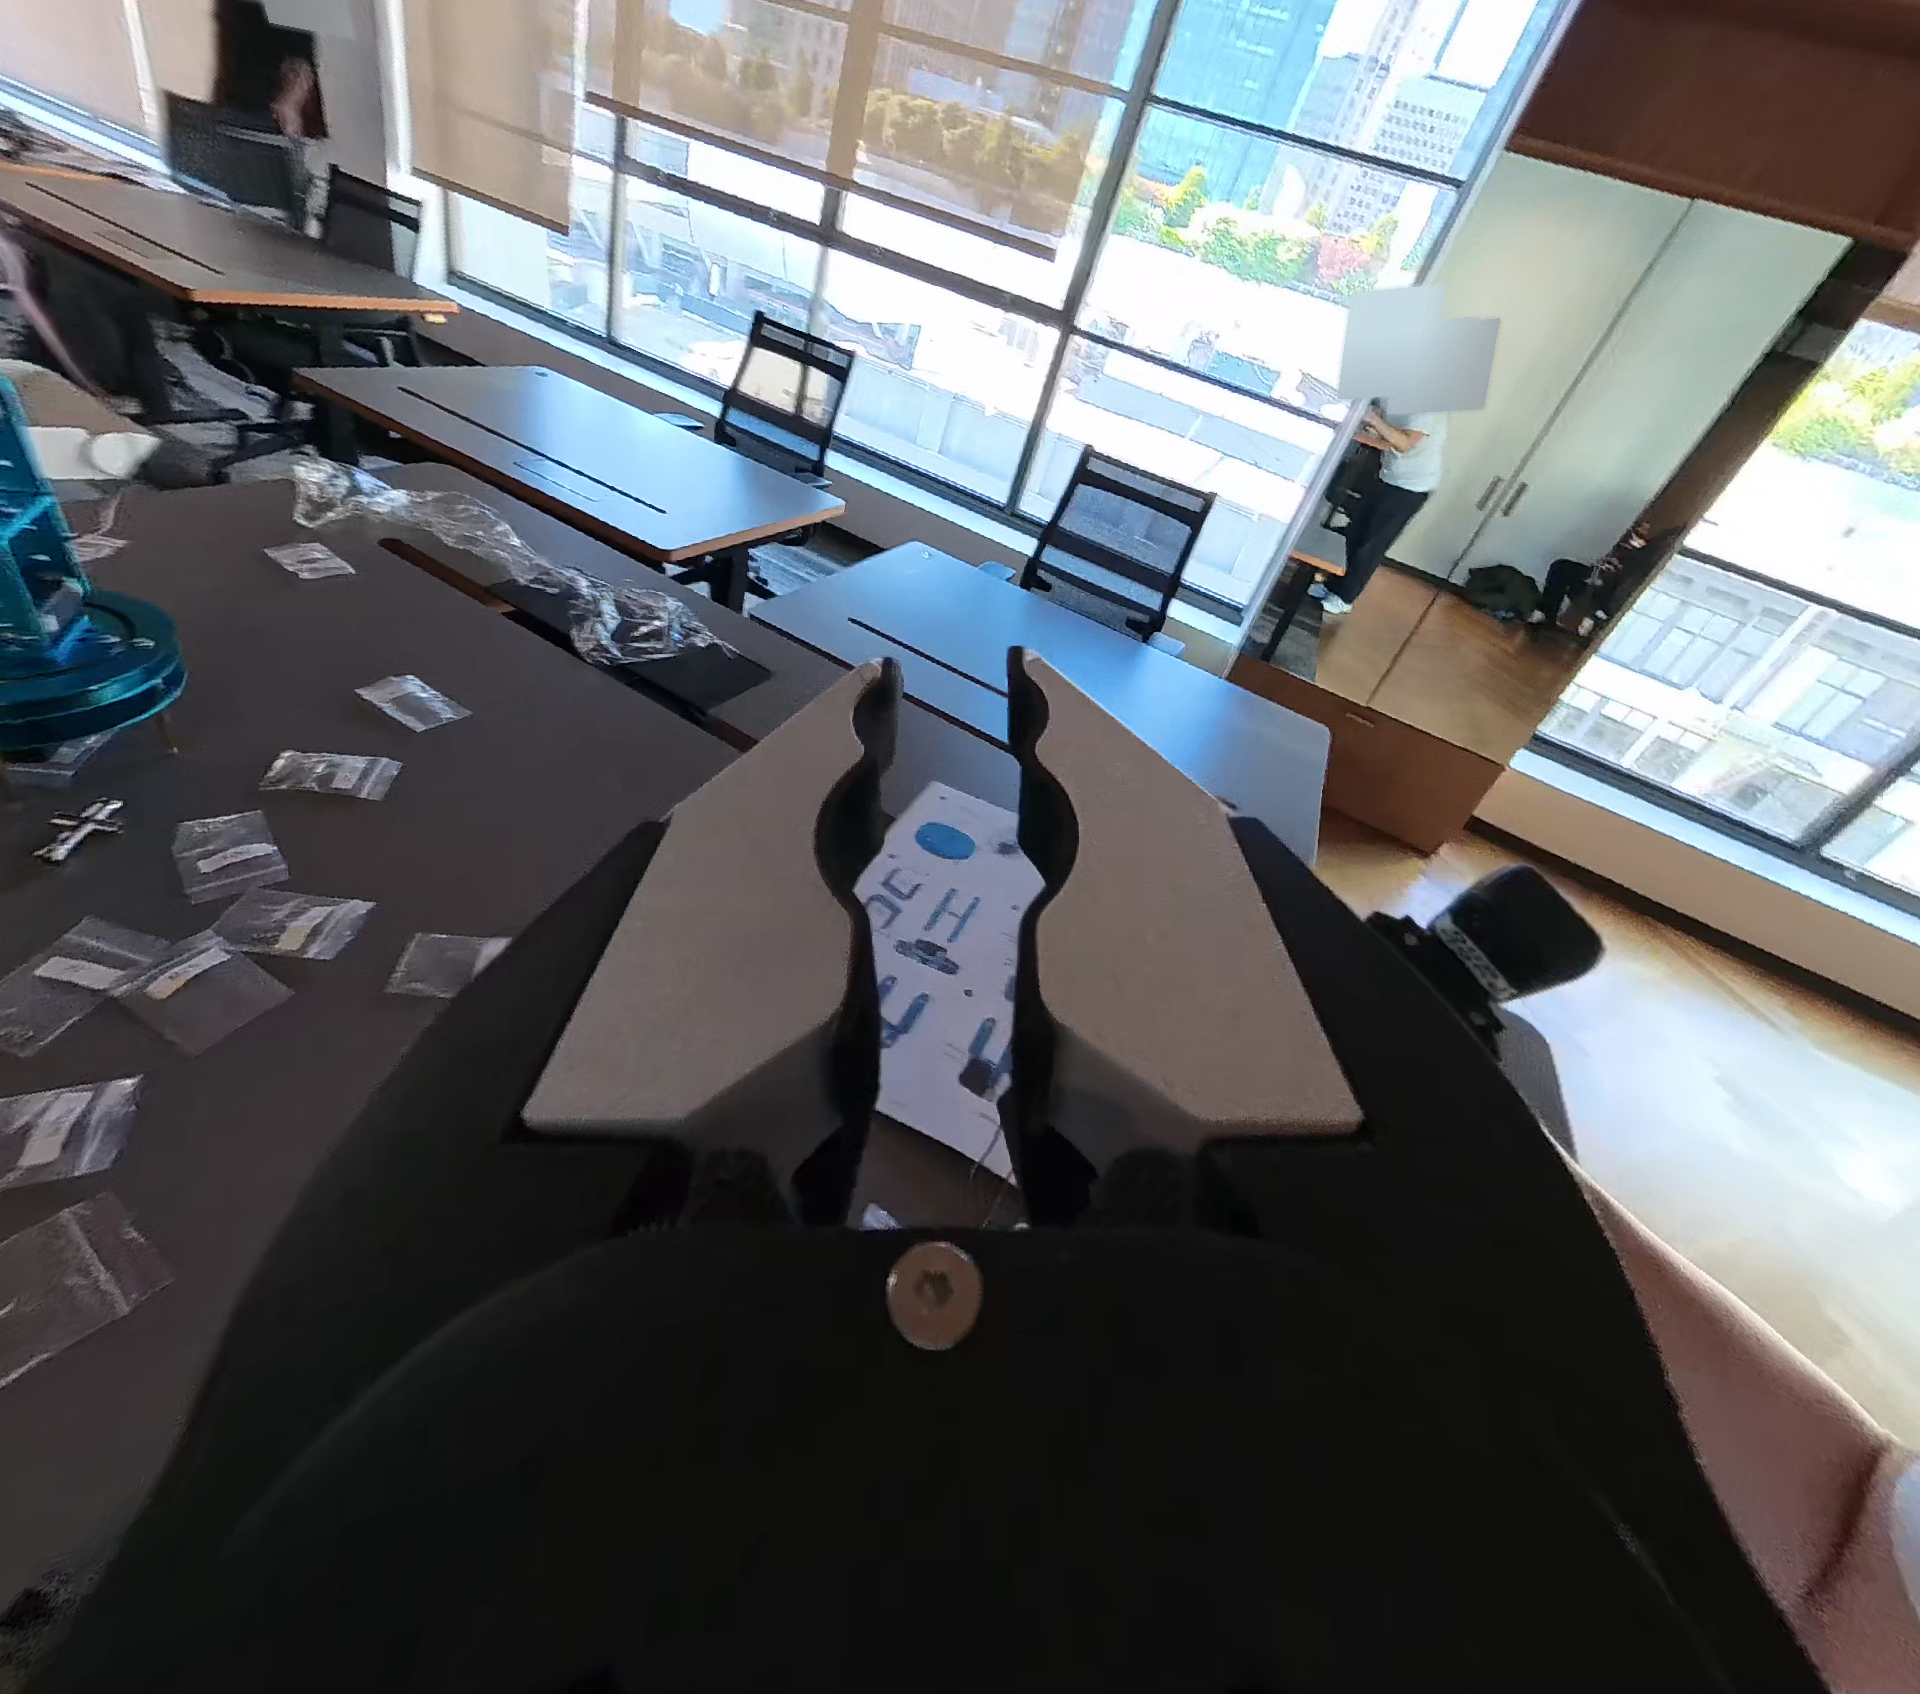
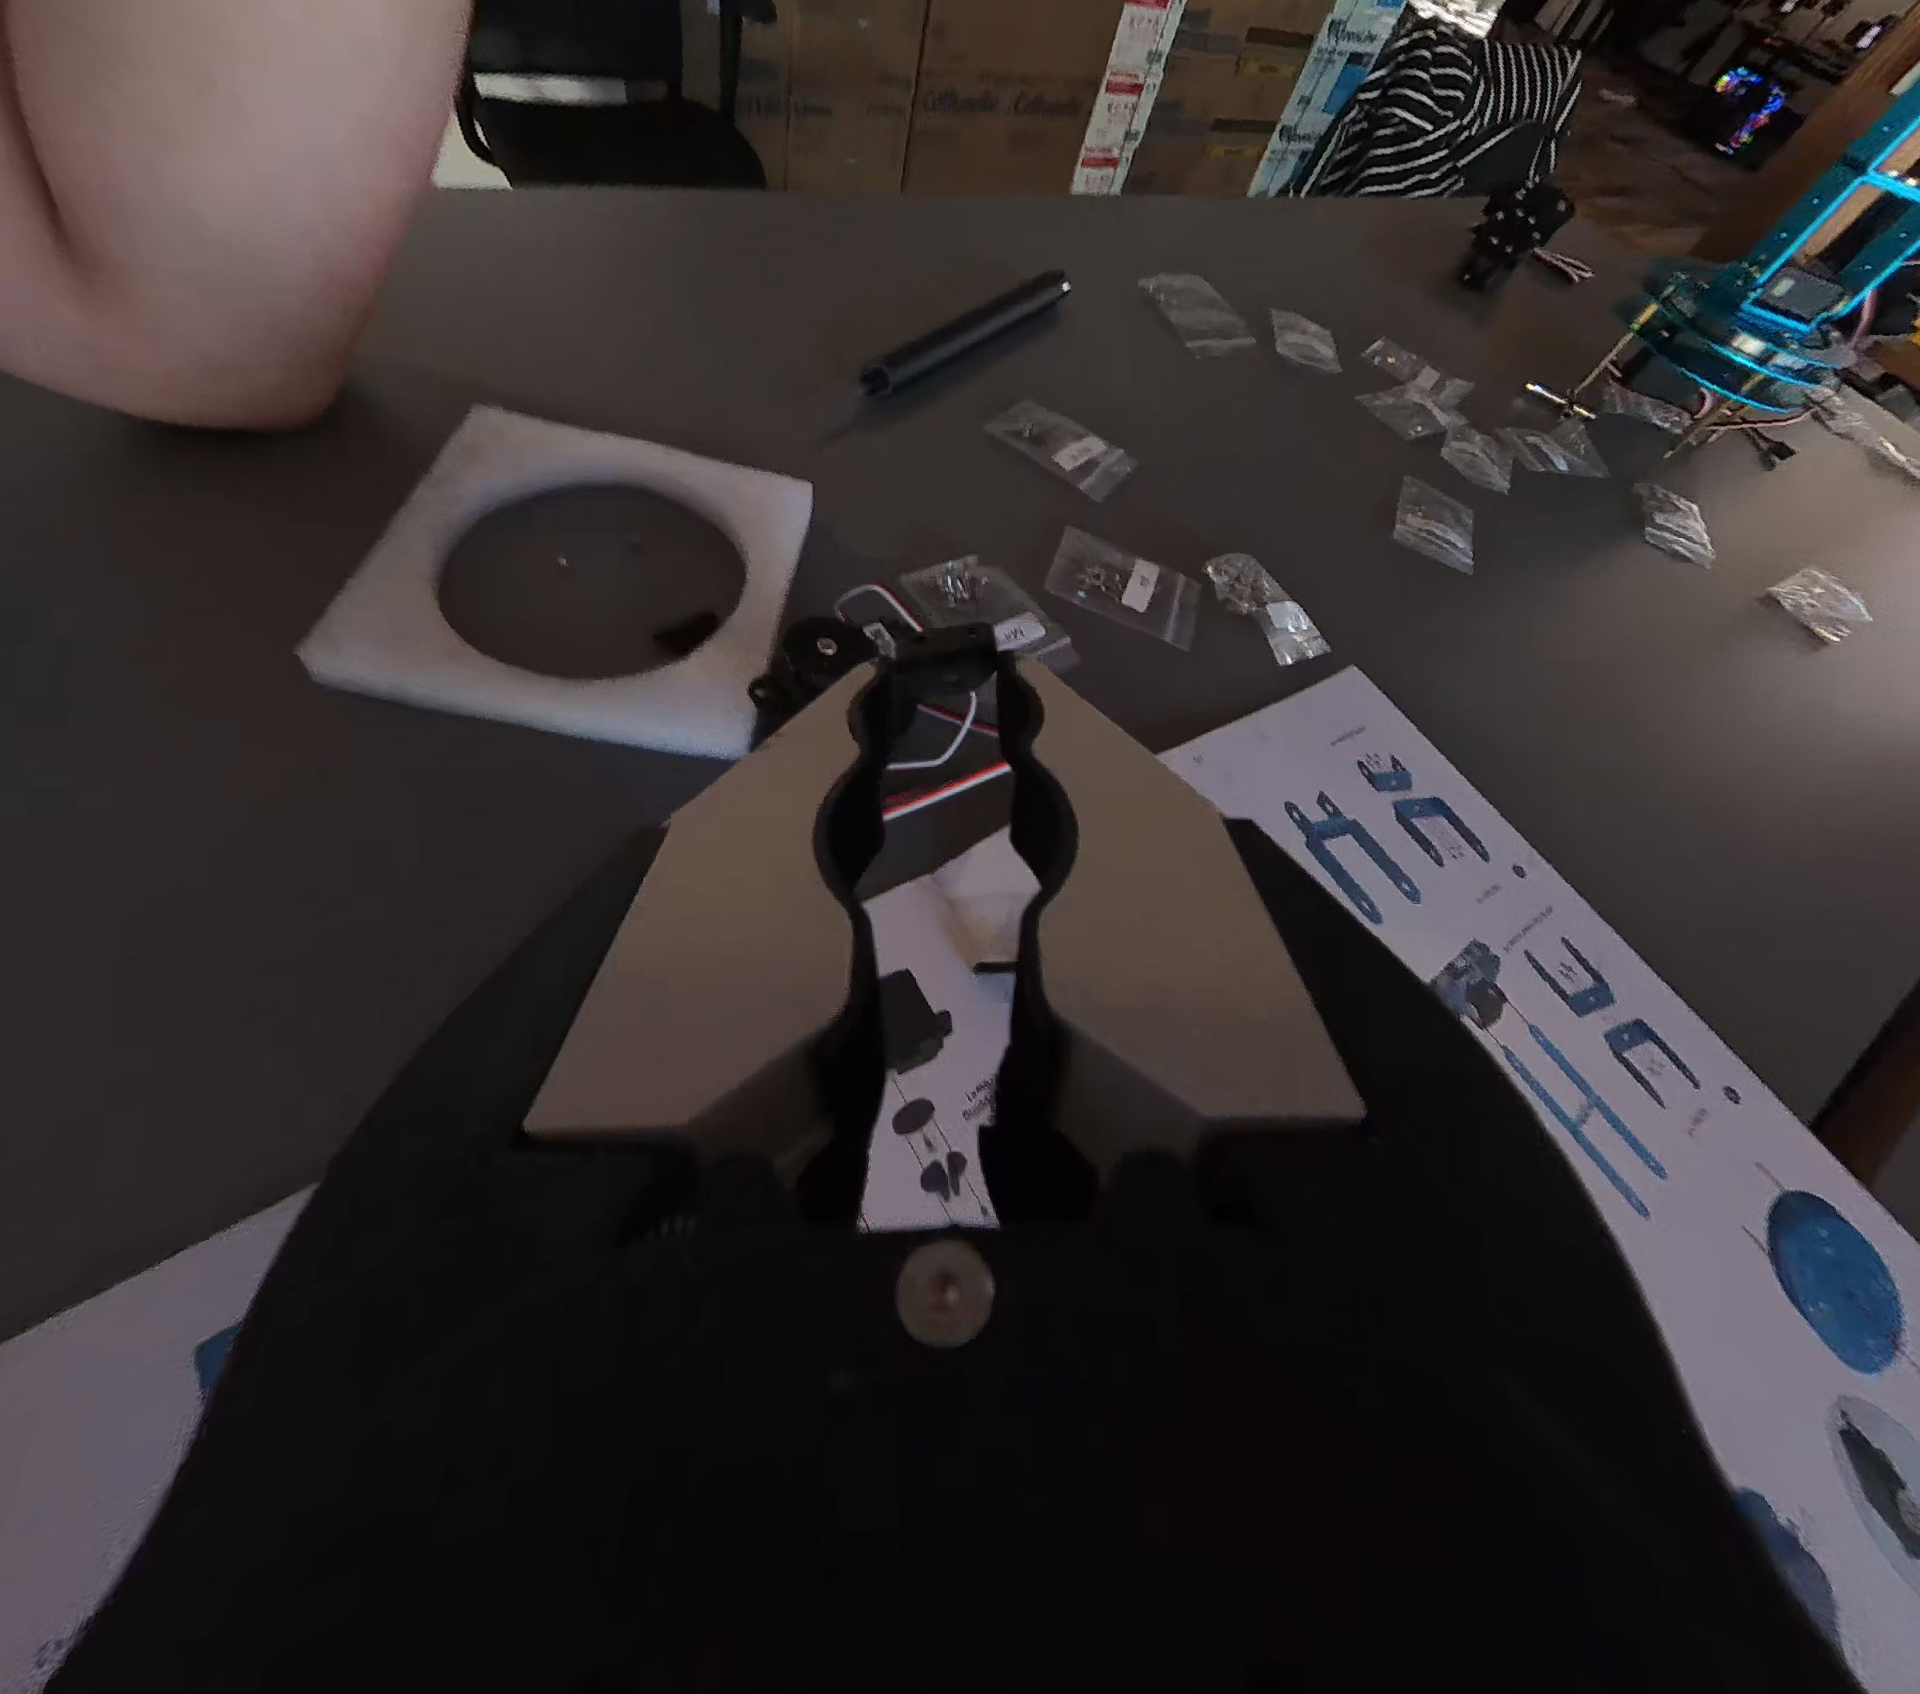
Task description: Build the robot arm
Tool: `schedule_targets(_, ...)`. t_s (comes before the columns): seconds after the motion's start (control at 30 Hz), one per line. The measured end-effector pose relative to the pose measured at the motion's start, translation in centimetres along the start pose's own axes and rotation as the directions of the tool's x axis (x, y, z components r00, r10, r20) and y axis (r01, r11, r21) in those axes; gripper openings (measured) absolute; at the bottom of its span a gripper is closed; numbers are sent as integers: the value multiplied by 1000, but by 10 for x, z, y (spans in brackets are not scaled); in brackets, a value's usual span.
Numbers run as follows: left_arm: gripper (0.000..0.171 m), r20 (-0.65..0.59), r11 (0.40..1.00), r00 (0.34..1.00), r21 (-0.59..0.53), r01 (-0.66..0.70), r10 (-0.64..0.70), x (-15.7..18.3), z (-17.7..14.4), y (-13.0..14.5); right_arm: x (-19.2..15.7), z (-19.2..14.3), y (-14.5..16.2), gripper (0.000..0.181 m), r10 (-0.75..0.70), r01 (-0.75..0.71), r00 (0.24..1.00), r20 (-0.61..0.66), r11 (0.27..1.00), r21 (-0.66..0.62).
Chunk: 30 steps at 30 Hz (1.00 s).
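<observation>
My right gripper (image 2: pixel 948 678) is shut on a black servo (image 2: pixel 940 797) with red, white and black wires, held between the fingertips above a white printed sheet (image 2: pixel 1455 969). A second small black servo (image 2: pixel 909 1016) lies on that sheet under the fingers. A black part with a round horn (image 2: pixel 816 657) lies just left of the tips. My left gripper (image 1: pixel 956 676) is open and empty, held above the edge of the dark table (image 1: pixel 520 771). The printed sheet also shows between its fingers (image 1: pixel 951 948).
A white foam square (image 2: pixel 416 636) holds a black disc (image 2: pixel 592 579). A black screwdriver (image 2: pixel 966 330), several small clear bags (image 2: pixel 1122 579) and a blue robot base (image 2: pixel 1766 304) are on the table. A person's arm (image 2: pixel 208 138) rests at the far left. Crumpled plastic wrap (image 1: pixel 582 595) lies near the table's far edge. The grippers' ends are close to 30 centimeters from one another.
</observation>
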<state>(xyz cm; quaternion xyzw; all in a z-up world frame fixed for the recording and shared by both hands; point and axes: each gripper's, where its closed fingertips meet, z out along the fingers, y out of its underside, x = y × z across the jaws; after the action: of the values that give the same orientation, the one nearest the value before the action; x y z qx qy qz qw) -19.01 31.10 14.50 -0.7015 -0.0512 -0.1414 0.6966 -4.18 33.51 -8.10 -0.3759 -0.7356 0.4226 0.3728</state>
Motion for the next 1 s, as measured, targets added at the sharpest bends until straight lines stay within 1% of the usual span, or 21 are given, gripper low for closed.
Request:
schedule_targets(0.07, 18, -54, 1000, 999, -28, 8, -9, 9, 9, 6, 3, 2, 5, 18, -42, 41, 998, -45, 999, -24)
schedule_targets(0.13, 17, -95, 997, 995, -79, 26, -34, 12, 22, 18, 5, 4, 2, 18, -93, 91, 992, -85, 996, -23)
schedule_targets(0.2, 16, -155, 983, 985, -174, 54, -82, 17, 38, 39, 7, 4, -3, 18, -131, 132, 983, -125, 991, -1)
schedule_targets(0.27, 12, -250, 958, 955, -275, 86, -157, 31, 53, 64, 9, 4, -7, 18, -154, 159, 974, -164, 987, 22)
schedule_targets(0.33, 7, -338, 925, 911, -366, 106, -238, 48, 65, 93, 10, 4, -12, 18, -172, 186, 965, -195, 981, 53)
schedule_targets(0.37, 5, -380, 903, 887, -420, 89, -264, 56, 68, 114, 11, 4, -15, 18, -175, 193, 962, -211, 979, 64)
schedule_targets(0.43, 4, -484, 840, 824, -542, -18, -294, 67, 63, 162, 18, 3, -13, 18, -176, 196, 951, -252, 979, 53)
schedule_targets(0.47, 3, -521, 818, 795, -573, -56, -310, 67, 61, 181, 20, 2, -12, 18, -170, 190, 951, -259, 980, 52)
schedule_targets(0.5, 4, -547, 809, 765, -585, -58, -341, 66, 60, 194, 23, 0, -12, 18, -157, 179, 950, -269, 982, 61)
schedule_targets(0.53, 4, -574, 812, 722, -583, -28, -387, 67, 60, 199, 26, -2, -14, 18, -142, 169, 950, -278, 983, 76)
schedule_targets(0.57, 2, -593, 815, 675, -580, 20, -439, 68, 62, 199, 28, -5, -16, 18, -128, 161, 949, -287, 982, 95)
schedule_targets(0.6, 4, -593, 801, 636, -596, 66, -493, 67, 65, 198, 29, -7, -18, 18, -116, 154, 949, -294, 982, 109)
schedule_targets(0.63, 6, -598, 788, 601, -610, 88, -530, 67, 67, 197, 30, -8, -19, 18, -114, 154, 947, -301, 981, 115)
schedule_targets(0.67, 5, -611, 784, 580, -615, 82, -540, 69, 67, 198, 32, -10, -18, 18, -119, 161, 942, -313, 981, 112)
schedule_targets(0.77, 5, -595, 769, 614, -639, 30, -519, 67, 68, 217, 40, -16, -18, 18, -119, 169, 926, -359, 980, 110)
schedule_targets(0.83, 0, -578, 758, 612, -650, 56, -540, 66, 69, 217, 51, -24, -14, 18, -140, 186, 894, -426, 980, 68)
schedule_targets(0.9, 0, -578, 765, 595, -637, 99, -558, 63, 70, 207, 64, -34, -5, 18, -234, 245, 826, -513, 968, -48)
schedule_targets(0.97, 0, -566, 773, 616, -625, 114, -548, 55, 69, 202, 74, -43, 7, 18, -339, 296, 756, -561, 940, -169)
schedule_targets(1.0, 0, -554, 774, 633, -623, 114, -540, 50, 68, 200, 78, -46, 14, 18, -370, 306, 736, -567, 929, -208)
